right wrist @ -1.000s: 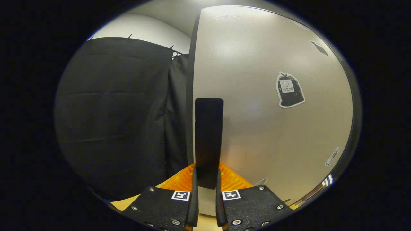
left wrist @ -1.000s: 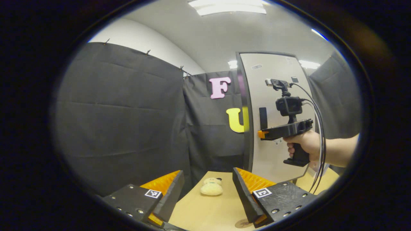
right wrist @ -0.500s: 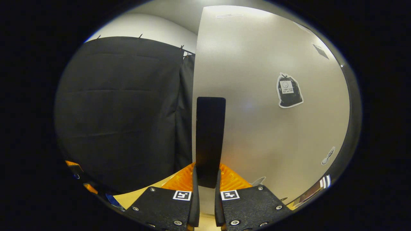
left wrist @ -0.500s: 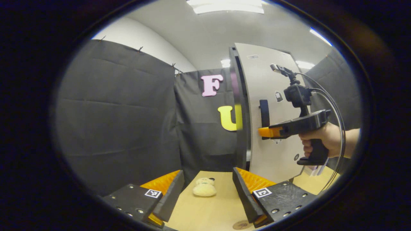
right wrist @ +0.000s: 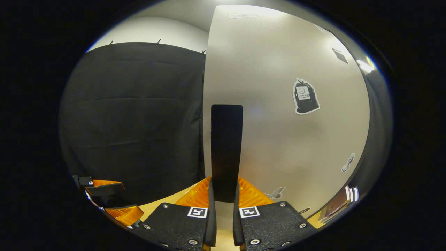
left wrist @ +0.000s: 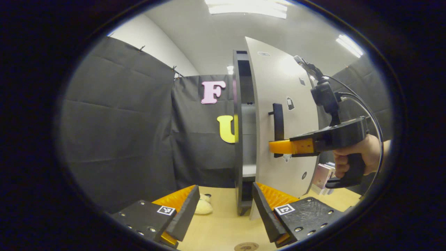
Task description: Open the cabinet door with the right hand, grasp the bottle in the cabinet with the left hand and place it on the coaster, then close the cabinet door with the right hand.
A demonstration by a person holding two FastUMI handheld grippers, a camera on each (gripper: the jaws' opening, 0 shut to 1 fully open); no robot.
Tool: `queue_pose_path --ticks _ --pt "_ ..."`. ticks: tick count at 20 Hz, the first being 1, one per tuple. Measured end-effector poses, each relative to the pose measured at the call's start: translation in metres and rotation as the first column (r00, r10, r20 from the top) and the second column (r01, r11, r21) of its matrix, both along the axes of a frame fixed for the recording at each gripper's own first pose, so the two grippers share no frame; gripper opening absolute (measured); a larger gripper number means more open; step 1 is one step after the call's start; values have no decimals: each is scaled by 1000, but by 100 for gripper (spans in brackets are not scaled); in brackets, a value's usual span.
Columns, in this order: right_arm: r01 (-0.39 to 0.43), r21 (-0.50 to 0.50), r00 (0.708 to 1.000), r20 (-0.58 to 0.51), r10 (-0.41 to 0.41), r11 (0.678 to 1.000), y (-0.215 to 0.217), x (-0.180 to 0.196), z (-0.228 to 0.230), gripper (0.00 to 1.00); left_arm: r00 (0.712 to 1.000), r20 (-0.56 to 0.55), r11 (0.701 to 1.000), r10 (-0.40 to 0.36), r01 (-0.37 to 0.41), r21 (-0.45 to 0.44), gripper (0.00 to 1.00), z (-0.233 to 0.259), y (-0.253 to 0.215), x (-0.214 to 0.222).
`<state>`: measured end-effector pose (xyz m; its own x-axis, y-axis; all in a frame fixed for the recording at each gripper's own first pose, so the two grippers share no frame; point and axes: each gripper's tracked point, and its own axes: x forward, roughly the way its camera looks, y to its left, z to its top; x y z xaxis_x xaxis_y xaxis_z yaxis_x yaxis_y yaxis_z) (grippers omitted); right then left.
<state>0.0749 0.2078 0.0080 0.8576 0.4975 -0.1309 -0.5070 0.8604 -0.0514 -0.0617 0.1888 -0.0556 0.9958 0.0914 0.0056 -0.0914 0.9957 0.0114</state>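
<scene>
- The right tool (right wrist: 223, 209) is seen clamped on the tall black flat handle (right wrist: 226, 150) of the pale grey cabinet door (right wrist: 278, 104); in the right gripper view both fingers are pressed against the handle's lower end.
- In the left gripper view the same right tool (left wrist: 275, 146) is seen from the side at the black handle (left wrist: 278, 125), gripped by a person's hand (left wrist: 355, 153) on the far right, with black cables looping up from it.
- The cabinet door (left wrist: 278, 87) is seen swung partly outward, so that a narrow slice of the dark-framed cabinet interior (left wrist: 245, 139) with a pale shelf is exposed between frame and door.
- The bottle cannot be made out in that slice.
- The left tool (left wrist: 226, 209) is held wide apart and empty, low over the light wooden bench (left wrist: 223, 226), near the cabinet's foot.
- A round brown coaster (left wrist: 246, 246) is seen on the bench at the near edge, between the left tool's fingers.
- A small cream plush toy (left wrist: 203, 206) lies on the bench just left of the cabinet, partly hidden by a finger.
- Black stickers (right wrist: 305, 101) are seen on the door's face, and a stack of books (right wrist: 336, 205) is glimpsed at the lower right.
</scene>
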Motion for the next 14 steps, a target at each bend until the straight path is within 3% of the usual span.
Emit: queue_pose_path --ticks 7,8,9,14 --pt "-41 7 999 3 41 999 -8 -18 0 19 999 -31 999 44 -44 21 87 -7 4 39" --pt "-49 5 999 1 49 999 -10 -21 0 19 998 -35 999 48 -47 27 91 -8 2 45" --pt "-54 8 999 0 54 999 -12 -20 -1 19 998 -43 999 44 -43 28 87 -10 -3 52" --pt "-53 20 999 1 53 998 -24 -28 -2 19 998 -64 998 7 -3 62 92 1 -37 78"
